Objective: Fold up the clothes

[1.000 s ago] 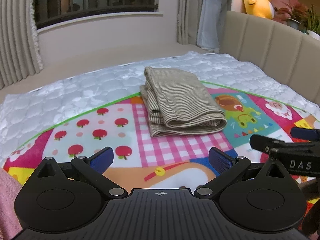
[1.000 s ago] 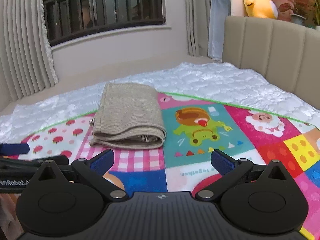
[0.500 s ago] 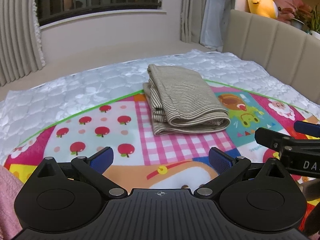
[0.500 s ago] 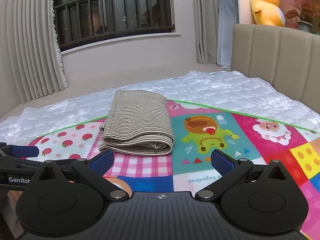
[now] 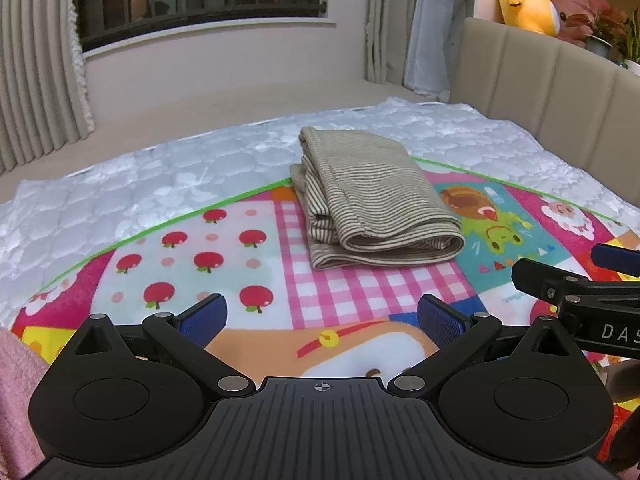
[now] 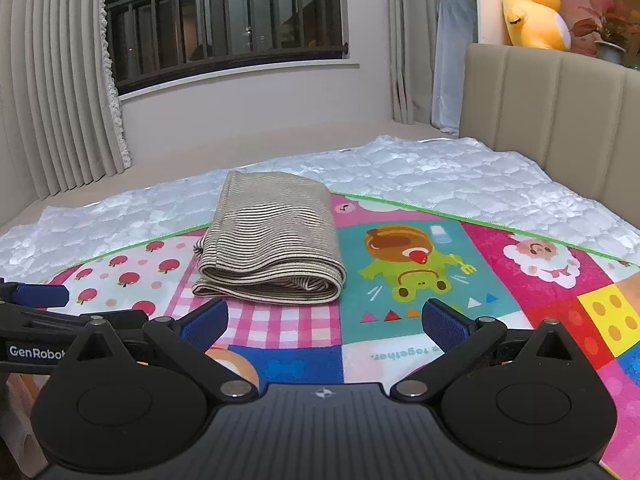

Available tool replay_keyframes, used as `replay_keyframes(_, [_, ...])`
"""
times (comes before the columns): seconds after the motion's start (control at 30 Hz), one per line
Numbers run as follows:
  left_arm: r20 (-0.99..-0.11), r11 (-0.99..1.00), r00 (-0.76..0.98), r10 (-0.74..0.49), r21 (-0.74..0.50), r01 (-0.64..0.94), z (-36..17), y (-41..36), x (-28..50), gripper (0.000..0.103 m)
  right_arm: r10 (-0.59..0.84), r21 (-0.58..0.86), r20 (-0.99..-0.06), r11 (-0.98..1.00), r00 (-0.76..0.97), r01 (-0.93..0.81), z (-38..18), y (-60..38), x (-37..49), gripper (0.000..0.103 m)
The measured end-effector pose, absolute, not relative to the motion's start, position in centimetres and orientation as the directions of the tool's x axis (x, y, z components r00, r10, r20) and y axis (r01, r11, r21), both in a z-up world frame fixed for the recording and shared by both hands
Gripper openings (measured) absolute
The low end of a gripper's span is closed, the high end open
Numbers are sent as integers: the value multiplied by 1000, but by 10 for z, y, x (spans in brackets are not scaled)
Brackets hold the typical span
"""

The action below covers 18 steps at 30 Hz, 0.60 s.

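Both the left claw (image 5: 322,320) and the right claw (image 6: 325,320) gape empty; the folded striped garment (image 5: 372,204) lies ahead on the play mat (image 5: 192,256), path unobstructed.

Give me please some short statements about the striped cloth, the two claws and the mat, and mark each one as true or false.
1. The striped garment lies folded on the colourful mat. True.
2. The left claw is shut on the garment. False: it is open and holds nothing, with the garment lying farther off on the bed.
3. The right claw is open and empty. True.
4. A yellow plush toy sits on the mat beside the garment. False: it sits up behind the beige headboard.
5. The garment is plain blue. False: it is beige with thin dark stripes.
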<state>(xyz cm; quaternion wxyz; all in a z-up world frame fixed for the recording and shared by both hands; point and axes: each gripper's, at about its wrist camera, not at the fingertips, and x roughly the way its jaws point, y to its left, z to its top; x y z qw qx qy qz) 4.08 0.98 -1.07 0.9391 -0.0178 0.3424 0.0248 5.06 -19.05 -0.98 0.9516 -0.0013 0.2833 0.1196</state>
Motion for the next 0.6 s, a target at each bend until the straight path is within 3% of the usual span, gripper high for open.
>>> replay_keyframes(0.6, [-649,998,760,33,-15,-57,-11,9,41,103,215,70,-553,975,805,-212,-11,-195,54,103])
